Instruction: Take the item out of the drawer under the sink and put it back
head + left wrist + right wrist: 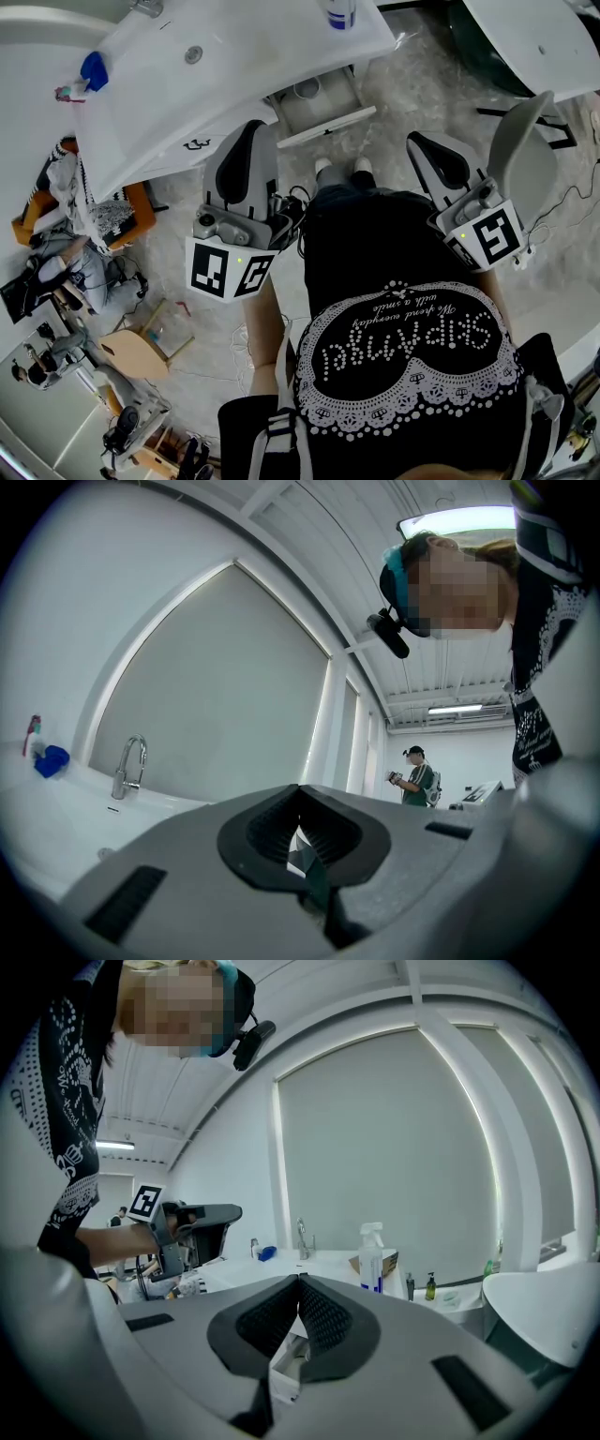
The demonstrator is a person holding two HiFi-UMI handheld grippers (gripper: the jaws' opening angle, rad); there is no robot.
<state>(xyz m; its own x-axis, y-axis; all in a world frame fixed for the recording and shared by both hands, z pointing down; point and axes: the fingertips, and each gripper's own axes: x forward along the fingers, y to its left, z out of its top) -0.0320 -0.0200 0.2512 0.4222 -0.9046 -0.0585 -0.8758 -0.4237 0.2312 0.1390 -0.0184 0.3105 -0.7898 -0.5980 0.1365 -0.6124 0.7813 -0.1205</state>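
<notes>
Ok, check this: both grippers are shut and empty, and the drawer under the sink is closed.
Not closed: the head view shows the drawer under the sink pulled open. The rest holds: the left gripper and the right gripper are both shut and empty.

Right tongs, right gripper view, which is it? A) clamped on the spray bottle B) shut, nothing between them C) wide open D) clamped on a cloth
B: the right tongs meet at the tips with nothing between them; the spray bottle stands apart, well beyond them.
</notes>
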